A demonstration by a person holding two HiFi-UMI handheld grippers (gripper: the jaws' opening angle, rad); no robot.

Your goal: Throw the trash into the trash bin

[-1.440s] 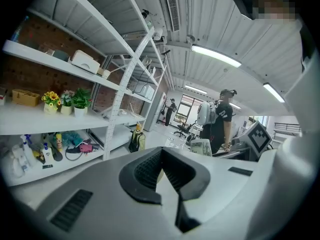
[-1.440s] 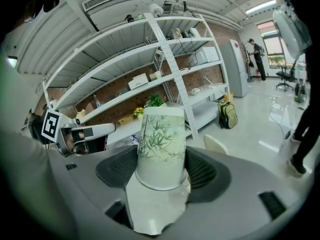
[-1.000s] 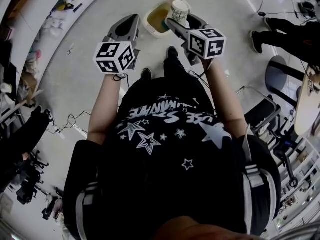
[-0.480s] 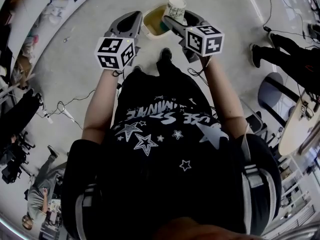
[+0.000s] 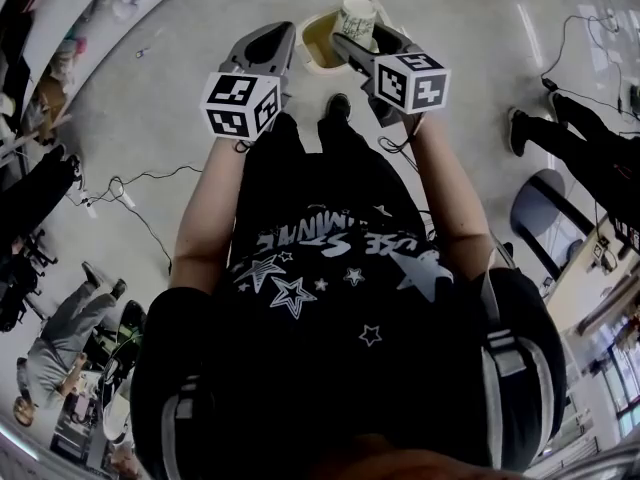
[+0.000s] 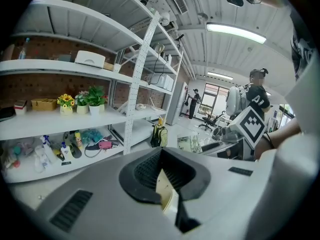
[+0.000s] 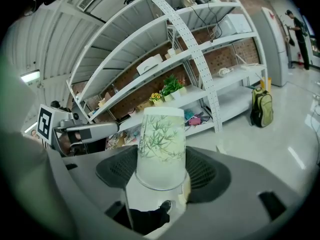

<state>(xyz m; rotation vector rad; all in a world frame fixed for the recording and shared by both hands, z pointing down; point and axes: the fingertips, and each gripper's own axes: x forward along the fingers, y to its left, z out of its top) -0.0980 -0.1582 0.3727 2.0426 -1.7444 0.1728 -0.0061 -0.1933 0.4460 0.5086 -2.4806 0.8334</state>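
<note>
A white paper cup [image 5: 357, 18] with a green bamboo print is held in my right gripper [image 5: 353, 44], which is shut on it. The cup hangs over the right part of the cream trash bin [image 5: 306, 56], which stands open on the floor ahead of the person's shoes. In the right gripper view the cup [image 7: 161, 146] stands between the black pads [image 7: 210, 173], its wide rim toward the camera. My left gripper [image 5: 270, 44] hovers at the bin's left edge, jaws together and empty. In its own view the left gripper [image 6: 165, 181] shows only a thin cream sliver between the pads.
White shelving [image 6: 125, 114] with plants, bottles and boxes curves along the room's left side. Cables [image 5: 125, 193] trail on the floor to the left. A person's legs [image 5: 560, 128] and a round chair [image 5: 545, 213] are at the right. A green backpack [image 7: 262, 109] leans by the shelves.
The floor has slid under the view as the person turned and stepped. The bin now lies closer under both grippers. The cup stays gripped in the right gripper.
</note>
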